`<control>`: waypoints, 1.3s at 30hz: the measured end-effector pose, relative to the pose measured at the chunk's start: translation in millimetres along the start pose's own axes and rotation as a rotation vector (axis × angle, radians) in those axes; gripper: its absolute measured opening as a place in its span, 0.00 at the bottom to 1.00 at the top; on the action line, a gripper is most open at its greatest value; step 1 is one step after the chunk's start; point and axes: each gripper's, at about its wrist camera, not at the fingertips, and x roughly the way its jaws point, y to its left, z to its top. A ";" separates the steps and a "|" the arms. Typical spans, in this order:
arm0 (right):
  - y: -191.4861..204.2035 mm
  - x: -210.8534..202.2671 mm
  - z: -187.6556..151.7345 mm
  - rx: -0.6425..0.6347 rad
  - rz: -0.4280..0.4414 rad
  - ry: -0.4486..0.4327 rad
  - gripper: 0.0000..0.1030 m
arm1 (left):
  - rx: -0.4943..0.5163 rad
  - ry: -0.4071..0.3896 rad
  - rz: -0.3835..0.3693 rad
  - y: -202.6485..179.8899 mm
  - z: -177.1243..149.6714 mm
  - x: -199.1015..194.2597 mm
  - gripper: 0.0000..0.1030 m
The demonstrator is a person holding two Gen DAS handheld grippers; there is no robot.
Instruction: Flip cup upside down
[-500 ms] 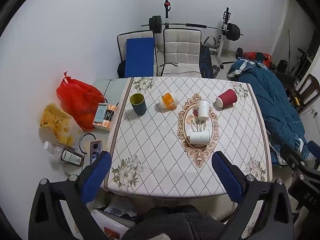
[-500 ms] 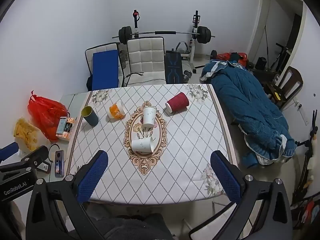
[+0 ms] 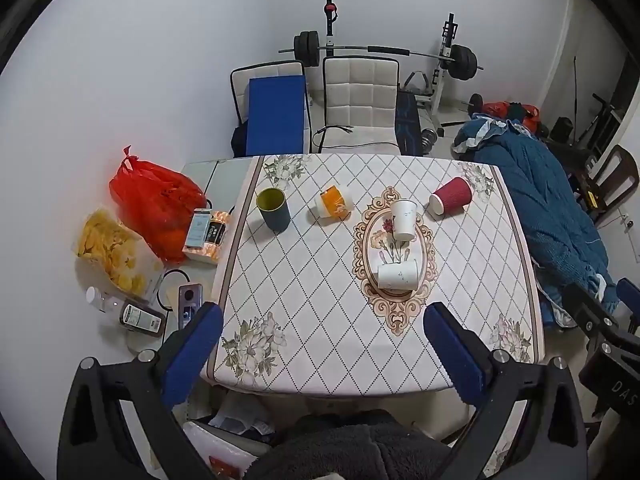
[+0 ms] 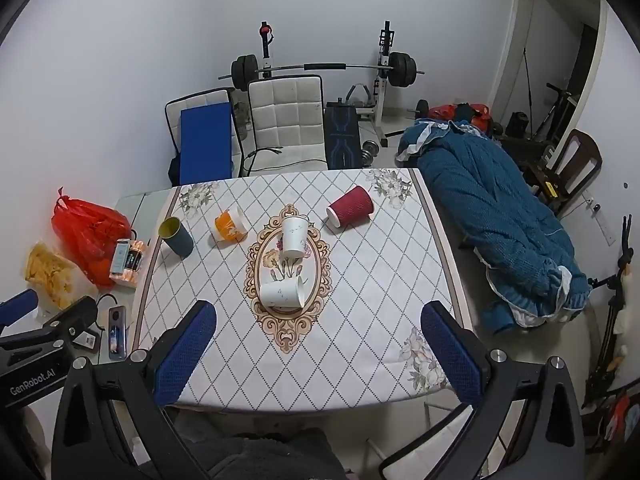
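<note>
Both grippers hang above the near edge of the worktop (image 3: 320,300), which is covered by a white cloth with a diamond grid, flower corners and an ornate oval medallion in the middle. The left gripper (image 3: 320,340) has its blue-padded fingers (image 3: 194,350) spread wide with nothing between them; the right gripper (image 4: 318,340) likewise has its fingers (image 4: 450,354) wide apart and holds nothing.

Five cups are scattered on the cloth, all well apart from the fingers. A white paper cup with faint marbling (image 3: 396,275) lies on its side on the near part of the medallion, its mouth pointing to the right. A second white paper cup (image 3: 403,219) stands upright at the far end of the medallion. A dark red ribbed paper cup (image 3: 451,196) lies on its side toward the far right corner, its mouth facing the near left. An orange-and-white paper cup (image 3: 333,205) lies on its side left of the medallion. A dark blue-grey cup with a yellow-green inside (image 3: 273,209) stands upright near the left edge.

Left of the cloth, on the bare strip, sit a red plastic bag (image 3: 158,208), a clear bag of yellow chips (image 3: 112,252), a small box (image 3: 206,232) and a phone (image 3: 189,304). Behind stand two white padded chairs (image 3: 360,104), one carrying a blue cushion (image 3: 276,114), and a barbell rack (image 3: 384,52). A blue quilt (image 4: 500,216) lies heaped to the right.
</note>
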 end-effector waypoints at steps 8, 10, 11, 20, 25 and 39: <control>6.9 -0.5 -0.8 -0.009 -0.008 -0.004 1.00 | -0.001 -0.014 0.002 2.1 3.7 -4.7 1.00; 8.0 -1.7 -0.7 -0.008 -0.005 -0.006 1.00 | -0.001 -0.019 0.004 3.5 4.5 -6.5 1.00; 8.8 -1.1 -1.4 -0.009 -0.005 -0.007 1.00 | -0.001 -0.021 0.004 4.1 4.6 -7.4 1.00; 9.9 -4.4 0.8 -0.007 -0.006 -0.013 1.00 | -0.001 -0.024 0.005 4.5 6.2 -10.2 1.00; 10.3 -5.8 1.6 -0.006 -0.005 -0.017 1.00 | -0.003 -0.025 0.004 4.4 7.3 -11.3 1.00; 12.4 -12.0 5.9 -0.009 0.001 -0.021 1.00 | -0.003 -0.026 0.004 3.2 6.4 -12.1 1.00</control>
